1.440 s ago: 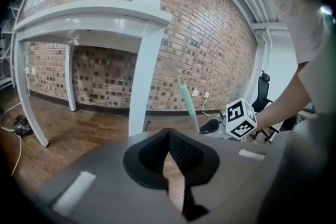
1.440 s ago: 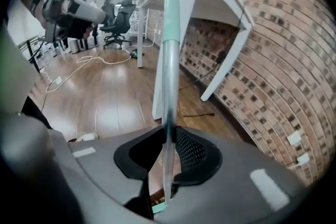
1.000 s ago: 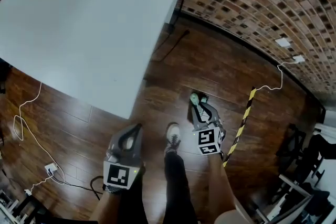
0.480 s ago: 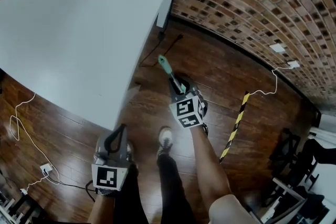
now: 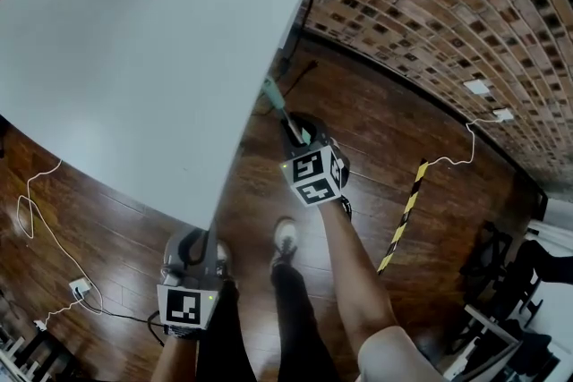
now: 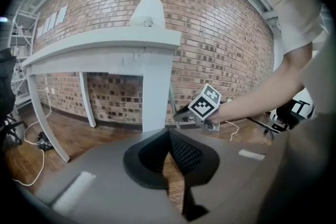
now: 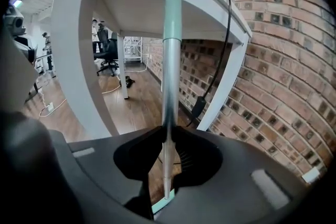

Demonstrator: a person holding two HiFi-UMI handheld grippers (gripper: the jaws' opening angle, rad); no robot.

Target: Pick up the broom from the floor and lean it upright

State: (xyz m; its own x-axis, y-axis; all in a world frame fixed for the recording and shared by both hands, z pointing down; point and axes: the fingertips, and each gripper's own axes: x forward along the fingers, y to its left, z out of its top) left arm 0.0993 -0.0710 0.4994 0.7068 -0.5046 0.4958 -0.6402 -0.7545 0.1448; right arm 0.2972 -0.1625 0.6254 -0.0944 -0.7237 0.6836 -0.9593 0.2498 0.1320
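Person, seen from the near side:
- white short-sleeved top
- dark trousers
- white shoe

Left gripper and right gripper:
- grey bodies
- black ribbed jaws
- each carries a white cube with black square markers

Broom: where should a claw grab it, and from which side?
Take the broom's metal shaft, below the green sleeve, where the right claw is clamped. It is a thin, straight rod rising toward the table edge, so the pads can close squarely across it. Come from the open-floor side: the table and brick wall crowd the far side.
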